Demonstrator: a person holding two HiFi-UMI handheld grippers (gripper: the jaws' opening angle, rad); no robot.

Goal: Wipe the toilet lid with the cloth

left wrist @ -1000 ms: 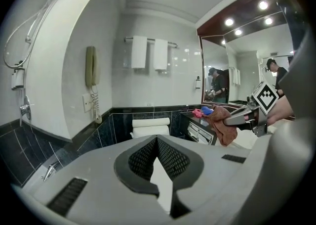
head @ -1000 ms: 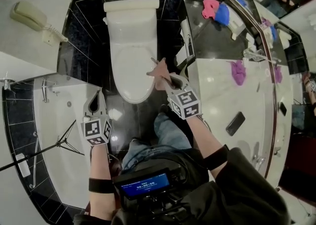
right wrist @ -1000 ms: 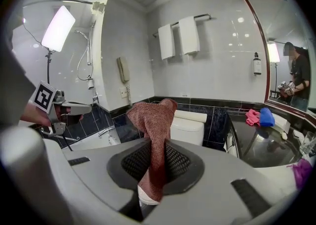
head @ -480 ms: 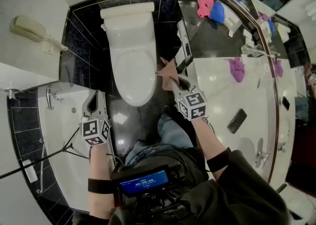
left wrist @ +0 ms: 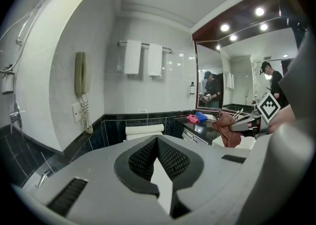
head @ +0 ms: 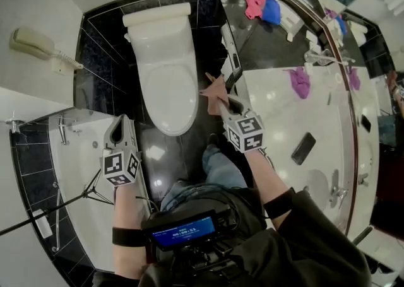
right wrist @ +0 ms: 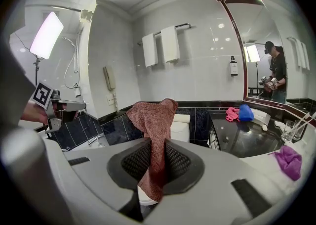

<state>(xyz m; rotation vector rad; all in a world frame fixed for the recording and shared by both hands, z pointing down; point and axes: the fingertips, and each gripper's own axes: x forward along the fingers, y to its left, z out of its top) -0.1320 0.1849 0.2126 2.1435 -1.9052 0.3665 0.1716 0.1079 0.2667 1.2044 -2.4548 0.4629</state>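
**Cloth pinched in the right fingers, beside the toilet lid**

The fingers of the right gripper (right wrist: pixel 157 151) are clamped on a reddish-brown cloth (right wrist: pixel 154 120). It rises out of them in a bunched fold, and a short end hangs below the pads. In the head view the cloth sits at centre frame, just right of the closed white toilet lid (head: pixel 167 87), over the dark floor (head: pixel 211 40). Whether it touches the lid cannot be told.

The left gripper (head: pixel 120 127) has its fingers pressed together with nothing between them. It is held at lower left of the toilet, near the edge of the bathtub (head: pixel 76 172).

On the right, the glossy table (head: pixel 278 115) carries a purple cloth (head: pixel 298 81) and a flat black object (head: pixel 303 148). A wall telephone (head: pixel 31 43) hangs at upper left.
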